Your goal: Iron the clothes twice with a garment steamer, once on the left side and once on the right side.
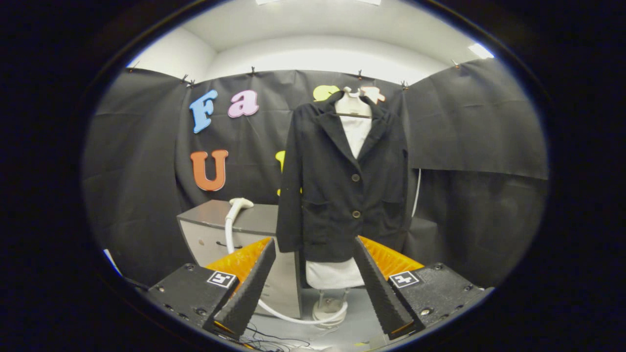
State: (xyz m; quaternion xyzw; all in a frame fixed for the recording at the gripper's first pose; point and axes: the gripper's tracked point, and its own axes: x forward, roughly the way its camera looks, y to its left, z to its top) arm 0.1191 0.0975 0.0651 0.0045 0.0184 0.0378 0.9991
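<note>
My gripper (313, 254) hangs wide open and empty, squared to the black jacket (342, 181), because the steamer head (240, 203) waits on the cabinet (215, 217) beside it.

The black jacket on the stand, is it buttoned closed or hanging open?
Closed. The black jacket has two buttons on its shut front; only the lapels part at the top. The claw is open, holding nothing.

— What carries things ahead of my fingers?

— A grey cabinet (244, 222), beyond my left finger. The white steamer head (239, 204) rests on its top, and its hose (283, 315) drops to the pale floor (357, 327).

— And on the floor itself?

— The cabinet, and beside it the mannequin's round base (330, 309), with the hose curling up to it.
</note>
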